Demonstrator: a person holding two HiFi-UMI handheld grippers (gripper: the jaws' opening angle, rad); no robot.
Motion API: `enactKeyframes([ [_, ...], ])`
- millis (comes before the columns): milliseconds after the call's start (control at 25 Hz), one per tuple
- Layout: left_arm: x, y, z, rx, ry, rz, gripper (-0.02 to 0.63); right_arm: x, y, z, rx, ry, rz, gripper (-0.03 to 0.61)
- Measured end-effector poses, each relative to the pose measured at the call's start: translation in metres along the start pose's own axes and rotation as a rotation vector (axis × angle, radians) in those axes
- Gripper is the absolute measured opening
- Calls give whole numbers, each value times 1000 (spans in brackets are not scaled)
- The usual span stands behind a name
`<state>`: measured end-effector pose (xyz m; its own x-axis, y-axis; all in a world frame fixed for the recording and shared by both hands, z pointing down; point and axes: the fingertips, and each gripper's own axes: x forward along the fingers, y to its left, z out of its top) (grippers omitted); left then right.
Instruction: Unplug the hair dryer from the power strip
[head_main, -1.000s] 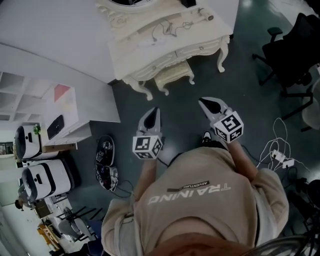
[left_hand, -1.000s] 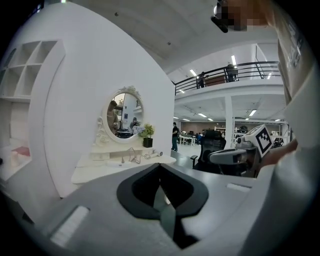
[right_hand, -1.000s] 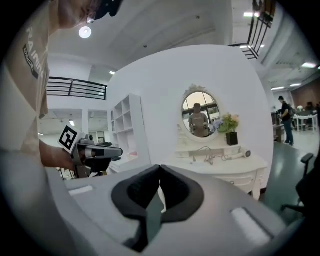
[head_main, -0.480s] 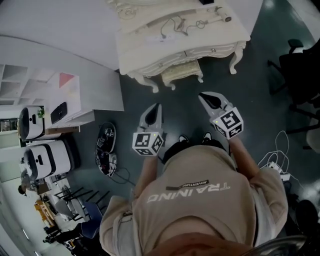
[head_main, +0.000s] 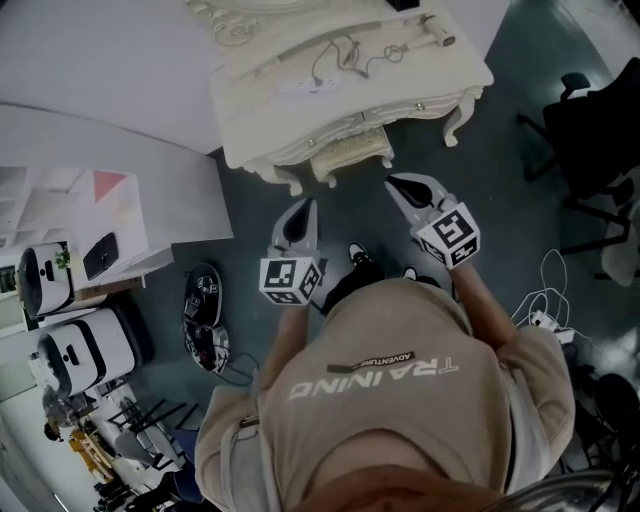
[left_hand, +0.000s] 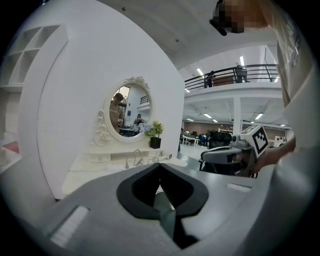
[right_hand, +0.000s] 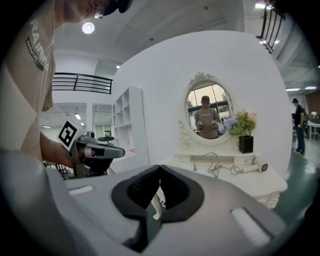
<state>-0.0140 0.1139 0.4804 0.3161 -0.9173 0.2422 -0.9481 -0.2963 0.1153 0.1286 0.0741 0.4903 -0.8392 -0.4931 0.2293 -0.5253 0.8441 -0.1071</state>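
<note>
A white hair dryer (head_main: 436, 36) lies at the right end of the ornate white dressing table (head_main: 430, 85). Its cord (head_main: 345, 50) runs left across the top toward a white power strip (head_main: 297, 88). Both grippers hang in the air in front of the table, well short of it. My left gripper (head_main: 304, 206) is shut with nothing in it, and so is my right gripper (head_main: 393, 183). In the right gripper view the hair dryer (right_hand: 256, 166) and cord (right_hand: 220, 170) lie beyond the shut right gripper (right_hand: 160, 166). The left gripper (left_hand: 160, 165) points at the table too.
An oval mirror (right_hand: 210, 116) and a potted plant (right_hand: 244, 131) stand at the back of the table. A cushioned stool (head_main: 350, 150) sits under it. White shelving (head_main: 110, 215) stands at the left, black office chairs (head_main: 590, 110) at the right, loose cables (head_main: 545, 310) on the floor.
The view has swung a little and the dressing table now sits slightly closer to the grippers. Both grippers stay shut and held out in front of the person.
</note>
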Motion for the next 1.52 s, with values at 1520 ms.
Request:
enactKeyframes([
  [1520, 204, 149, 63, 84, 51, -43, 2, 194, -160, 45, 36, 6, -23, 4],
])
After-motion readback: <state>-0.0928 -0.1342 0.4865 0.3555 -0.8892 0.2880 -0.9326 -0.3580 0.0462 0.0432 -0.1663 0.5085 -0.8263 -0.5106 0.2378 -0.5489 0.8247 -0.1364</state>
